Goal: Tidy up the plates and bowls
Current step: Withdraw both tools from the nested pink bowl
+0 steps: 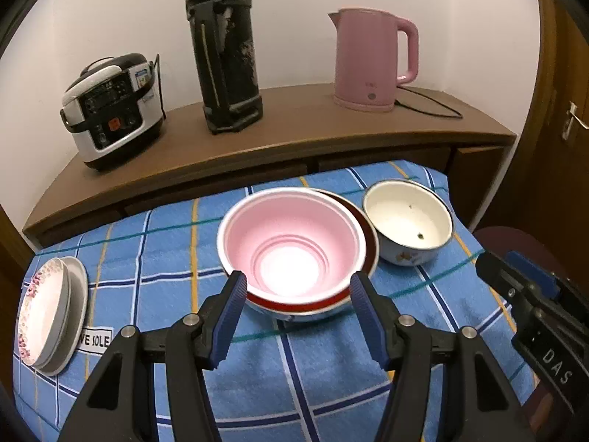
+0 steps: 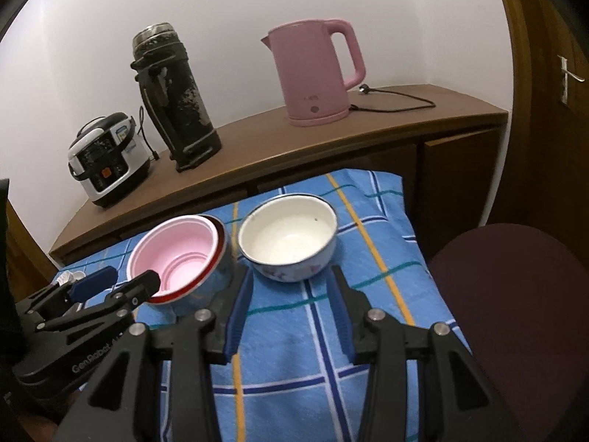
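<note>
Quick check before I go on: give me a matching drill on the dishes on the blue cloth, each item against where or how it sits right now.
Items:
1. pink bowl
2. white enamel bowl
3. stack of plates
4. left hand-held gripper

States:
A. at the left edge of the checked tablecloth
B. open, fingers either side of the near rim of the nested bowls
C. nested inside the red-rimmed bowl
D. standing alone, empty, to the right of the nested bowls

Pairs: 1-C, 2-D, 3-A, 4-B
</note>
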